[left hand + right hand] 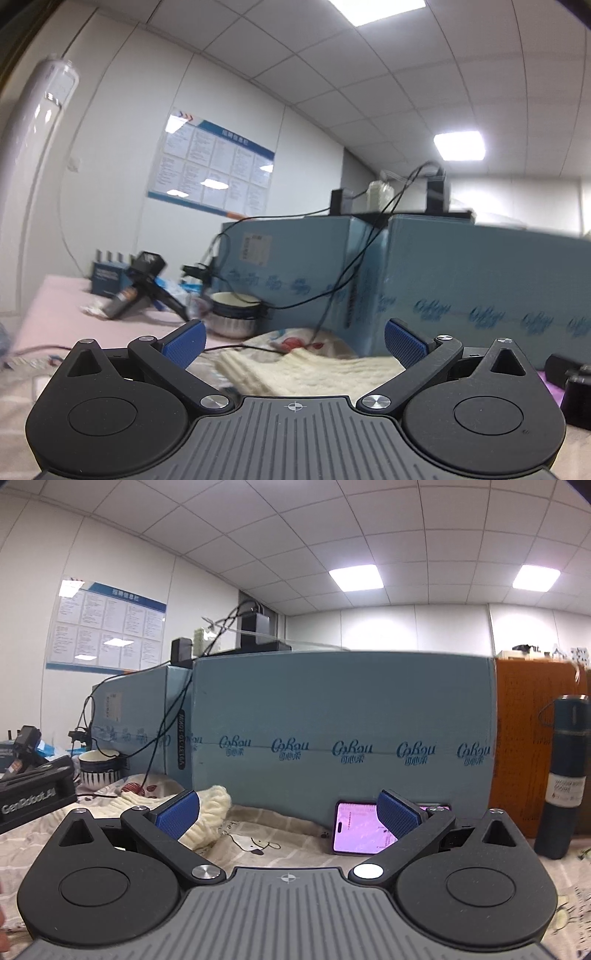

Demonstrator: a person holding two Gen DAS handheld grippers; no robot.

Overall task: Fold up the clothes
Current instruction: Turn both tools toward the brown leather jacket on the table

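Observation:
A cream knitted garment (314,373) lies on the patterned cloth-covered table, straight ahead of my left gripper (293,345). That gripper is open, its blue pads (184,345) wide apart with nothing between them. In the right wrist view the same cream knit (210,812) sits bunched just beyond the left pad, partly hidden by it. My right gripper (288,814) is also open and holds nothing. The left gripper's black body (33,794) shows at the left edge of the right wrist view.
Large blue cardboard boxes (343,731) wall off the far side, with black cables hanging over them. A lit phone (356,830) leans against the box. A dark bottle (565,779) stands at the right. A striped bowl (234,312) and small black devices (144,288) sit to the left.

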